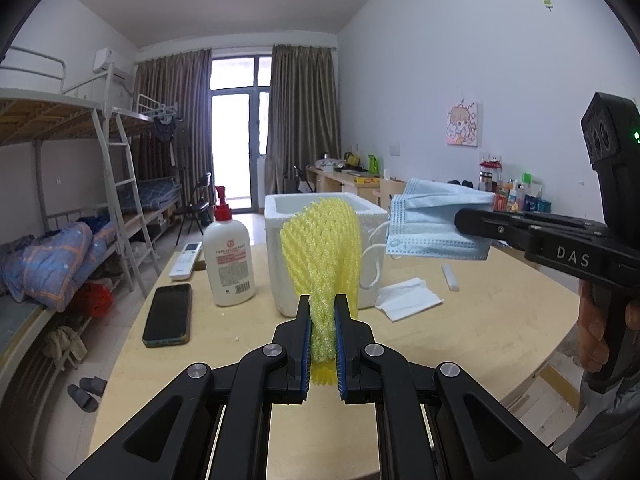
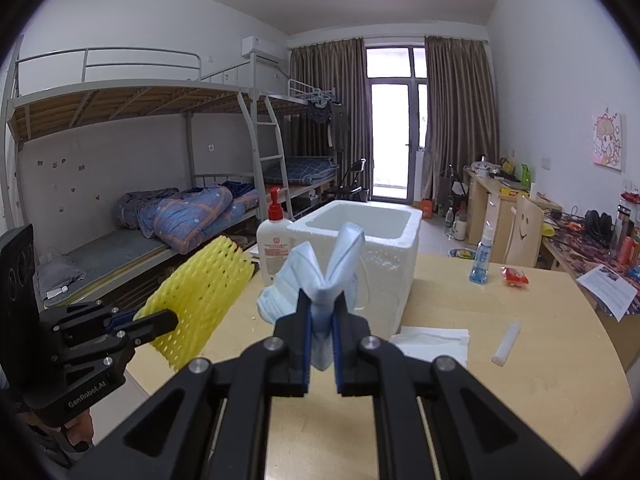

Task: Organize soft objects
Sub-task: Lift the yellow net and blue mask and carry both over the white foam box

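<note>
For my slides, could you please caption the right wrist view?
Right gripper holding a blue mask before the foam box.

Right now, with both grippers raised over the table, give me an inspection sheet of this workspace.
Surface: pale wooden table, mostly bare.
Job's things: yellow foam net and blue face mask both held in the air; white foam box open on the table.
Clutter: lotion bottle, phone, remote, folded tissue, white stick, spray bottle.
Grippers: left gripper shut on the net; right gripper shut on the mask.
Cables: nothing seen.
Surroundings: bunk beds, curtains, desks.
</note>
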